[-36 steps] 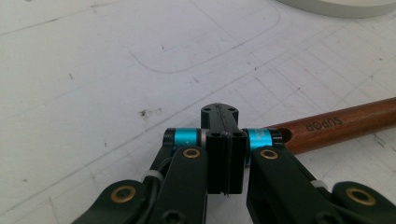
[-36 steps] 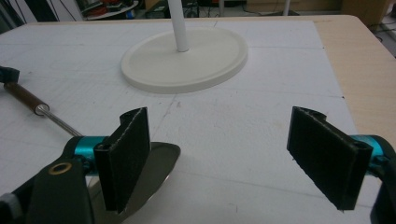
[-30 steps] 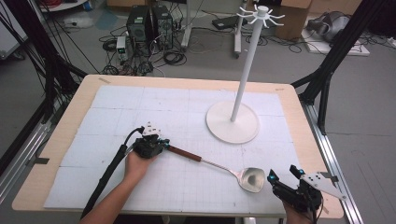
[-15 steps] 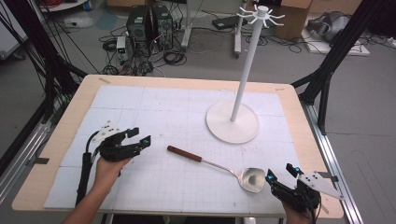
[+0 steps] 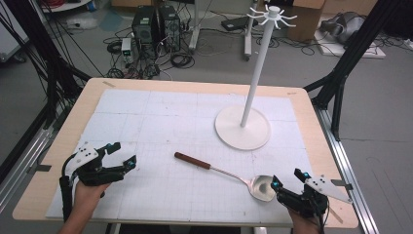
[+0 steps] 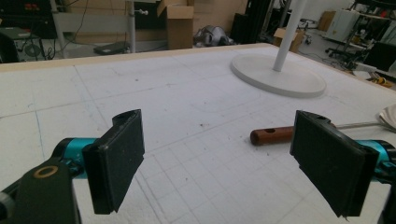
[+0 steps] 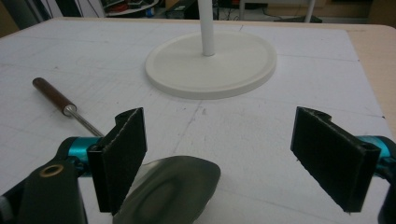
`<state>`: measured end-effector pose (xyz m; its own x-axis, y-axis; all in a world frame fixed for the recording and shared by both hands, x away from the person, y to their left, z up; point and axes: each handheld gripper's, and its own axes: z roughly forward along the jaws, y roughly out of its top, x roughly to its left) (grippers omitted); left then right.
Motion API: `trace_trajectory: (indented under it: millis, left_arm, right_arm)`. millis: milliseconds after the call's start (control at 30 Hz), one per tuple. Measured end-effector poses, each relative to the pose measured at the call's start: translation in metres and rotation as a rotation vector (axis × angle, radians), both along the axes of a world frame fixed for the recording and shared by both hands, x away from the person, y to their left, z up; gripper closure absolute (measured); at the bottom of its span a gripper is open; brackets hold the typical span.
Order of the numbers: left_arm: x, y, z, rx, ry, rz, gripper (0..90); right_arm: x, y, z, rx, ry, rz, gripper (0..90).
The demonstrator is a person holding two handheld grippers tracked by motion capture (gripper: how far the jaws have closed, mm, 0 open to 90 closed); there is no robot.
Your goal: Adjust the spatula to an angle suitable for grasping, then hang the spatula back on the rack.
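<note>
The ladle lies flat on the worktop, its wooden handle pointing to about ten o'clock and its steel bowl at four o'clock, well short of the white hook stand. The left hand-held gripper sits at the worktop's eight o'clock, its jaws having just been opening, released and with nothing between them. The right hand-held gripper waits just beside the bowl at five o'clock, jaws spread wide, gripping nothing. The step looks like a re-grasp: next, a gripper must close on the ladle for lifting toward the stand.
</note>
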<state>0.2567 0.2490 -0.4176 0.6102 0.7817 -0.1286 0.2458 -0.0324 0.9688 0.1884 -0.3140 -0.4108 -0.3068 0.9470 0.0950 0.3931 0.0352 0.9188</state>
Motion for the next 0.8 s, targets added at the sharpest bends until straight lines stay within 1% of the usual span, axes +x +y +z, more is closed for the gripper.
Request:
trace_trajectory:
  millis: [67,133,167,200,367,467,500,533,567,600,667,733,800]
  left_arm:
    - [-0.001,0.000,0.000,0.001,0.001,-0.004,18.1]
    - [-0.002,-0.001,0.000,-0.001,-0.007,-0.004,18.1]
    - [-0.002,-0.001,0.000,0.004,-0.009,-0.006,18.2]
    - [-0.002,-0.001,0.000,0.008,-0.008,-0.005,18.4]
    - [-0.001,-0.003,-0.001,0.004,-0.007,-0.002,18.4]
    - [0.000,-0.002,-0.002,0.012,-0.002,-0.009,18.3]
    - [0.000,-0.002,-0.003,0.005,0.004,-0.010,18.4]
    - [0.000,-0.002,-0.003,0.005,0.004,-0.010,18.8]
    - [0.000,-0.001,-0.002,0.000,-0.001,-0.010,19.1]
    - [0.000,-0.001,-0.002,-0.008,-0.002,-0.006,19.0]
    - [0.000,0.000,-0.002,-0.015,0.001,-0.008,18.4]
    - [0.000,0.000,-0.002,-0.014,0.005,-0.009,18.2]
    - [-0.001,-0.001,-0.003,-0.011,0.006,-0.016,18.0]
  right_arm:
    - [0.000,0.000,0.000,-0.005,0.002,0.004,16.3]
    - [0.000,0.001,-0.001,-0.012,0.008,0.019,16.4]
    - [0.001,0.002,-0.001,-0.005,0.014,0.024,16.4]
    - [0.001,0.002,-0.001,-0.007,0.015,0.029,16.4]
    - [0.003,0.006,-0.002,-0.017,0.031,0.069,16.4]
    - [0.005,0.007,-0.002,-0.002,0.035,0.083,16.4]
    - [0.006,0.008,-0.002,0.000,0.034,0.089,16.4]
    - [0.006,0.009,-0.001,0.004,0.035,0.098,16.4]
    - [0.006,0.012,0.000,0.006,0.036,0.110,20.6]
    - [0.006,0.014,0.001,-0.010,0.024,0.129,21.8]
    - [0.007,0.021,0.003,-0.027,0.024,0.149,20.9]
    - [0.010,0.026,0.003,-0.032,0.025,0.174,20.6]
    - [0.014,0.030,0.003,-0.031,0.036,0.193,19.3]
